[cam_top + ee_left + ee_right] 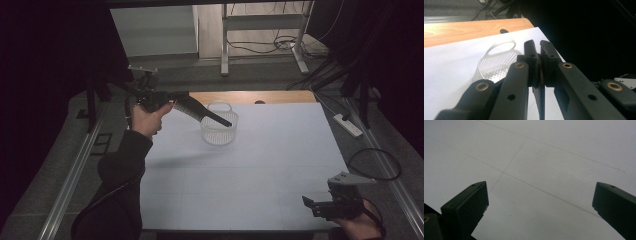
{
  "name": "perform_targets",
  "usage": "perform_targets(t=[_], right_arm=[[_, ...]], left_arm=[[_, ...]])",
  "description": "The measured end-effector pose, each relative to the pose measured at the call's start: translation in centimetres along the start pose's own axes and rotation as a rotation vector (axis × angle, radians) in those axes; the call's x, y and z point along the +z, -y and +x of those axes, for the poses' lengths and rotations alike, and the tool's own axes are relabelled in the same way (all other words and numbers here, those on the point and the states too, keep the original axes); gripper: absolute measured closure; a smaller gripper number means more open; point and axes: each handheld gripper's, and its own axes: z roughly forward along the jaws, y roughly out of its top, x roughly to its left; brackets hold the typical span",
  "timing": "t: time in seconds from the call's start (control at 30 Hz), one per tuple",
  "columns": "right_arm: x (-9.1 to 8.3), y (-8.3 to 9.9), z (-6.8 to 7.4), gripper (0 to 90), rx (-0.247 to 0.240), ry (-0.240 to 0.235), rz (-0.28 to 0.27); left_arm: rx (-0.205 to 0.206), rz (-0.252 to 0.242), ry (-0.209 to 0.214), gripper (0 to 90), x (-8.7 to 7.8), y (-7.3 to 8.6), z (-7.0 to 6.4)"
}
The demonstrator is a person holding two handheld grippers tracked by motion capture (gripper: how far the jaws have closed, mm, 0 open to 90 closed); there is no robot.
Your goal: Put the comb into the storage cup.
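White sheet over a wooden table (280,96), dark room around. Left gripper (226,123) pinched nearly shut, tips over the near rim of the clear perforated basket (218,131) at the far centre. Right gripper (316,206) gaping wide, idle at the near right edge. Ample bare sheet between.

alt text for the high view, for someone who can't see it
A person's left gripper reaches over a clear perforated basket at the far side of a white table, its jaws shut. The right gripper waits open at the near right corner.
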Motion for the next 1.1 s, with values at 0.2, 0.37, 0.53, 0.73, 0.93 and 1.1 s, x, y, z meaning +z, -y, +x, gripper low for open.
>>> perform_targets(t=[0.2, 0.37, 0.53, 0.73, 0.93, 1.1], right_arm=[[0.0, 0.0, -0.1, 0.8, 0.006, -0.002, -0.003], [0.0, 0.0, -0.1, 0.8, 0.006, -0.003, -0.005], [0.0, 0.0, -0.1, 0.9, 0.004, -0.003, -0.006], [0.0, 0.0, -0.1, 1.1, 0.003, -0.003, -0.002], [0.0, 0.0, 0.0, 1.3, 0.003, -0.002, 0.001], [0.0, 0.0, 0.0, 1.5, 0.001, 0.000, 0.003]], left_arm=[[-0.005, -0.005, -0.020, 83.8, 0.4, -0.4, 0.5], [-0.014, -0.007, -0.029, 83.8, 0.7, -0.6, 0.9], [-0.016, -0.007, -0.043, 83.8, 0.9, -0.8, 1.1], [-0.023, -0.008, -0.058, 83.8, 1.2, -1.0, 1.5], [-0.031, -0.007, -0.069, 83.8, 1.6, -1.1, 1.8], [-0.037, 0.000, -0.075, 83.8, 2.0, -1.1, 1.9]])
